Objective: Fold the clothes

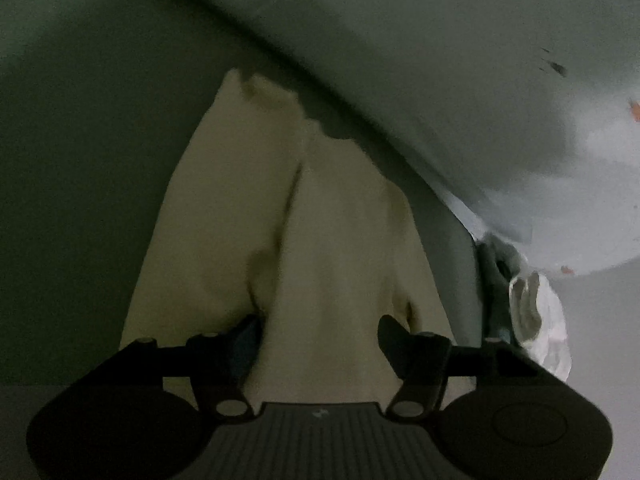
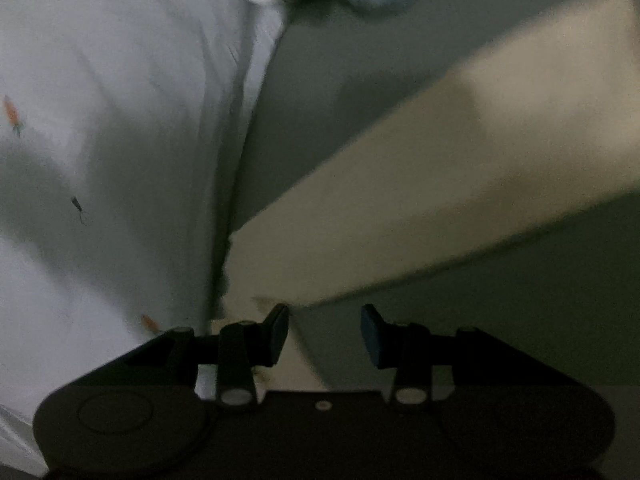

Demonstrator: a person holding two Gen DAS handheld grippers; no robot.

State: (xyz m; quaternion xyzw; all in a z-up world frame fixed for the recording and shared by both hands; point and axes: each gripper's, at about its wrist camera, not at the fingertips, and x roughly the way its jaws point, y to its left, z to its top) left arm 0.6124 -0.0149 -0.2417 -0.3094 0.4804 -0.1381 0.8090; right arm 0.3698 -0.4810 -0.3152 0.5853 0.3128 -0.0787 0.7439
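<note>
Left wrist view: the left gripper [image 1: 318, 330] hangs over a long cream-yellow folded cloth garment [image 1: 280, 240], fingers spread wide apart, nothing clamped. One fingertip sits at the garment's left part, the other at its right edge, so the cloth passes btwn & beneath them. The garment's long axis runs straight ahead of the fingers, away from the camera, w/ a lengthwise crease down its middle; its far end meets a pale grey-white sheet w/ small orange marks [image 1: 500, 100]. A crumpled white-and-teal cloth heap [image 1: 532, 312] lies off to the right of the right fingertip, apart from the garment. Dark green-grey table surface [image 1: 80, 160] shows left of the fingers.

Right wrist view: the right gripper [image 2: 325, 330] also has its fingers parted, holding nothing. Here the same garment [image 2: 420, 200] stretches diagonally from just ahead of the left fingertip toward upper right; its near corner reaches the left fingertip, whether touching can't be told. The pale sheet [image 2: 112, 140] fills the space left of the fingers.

Judgement: both grippers are at the garment, at opposite ends of its long axis; the left is squarer on. Next move likely turns on pinching these ends & bringing one to the other.
</note>
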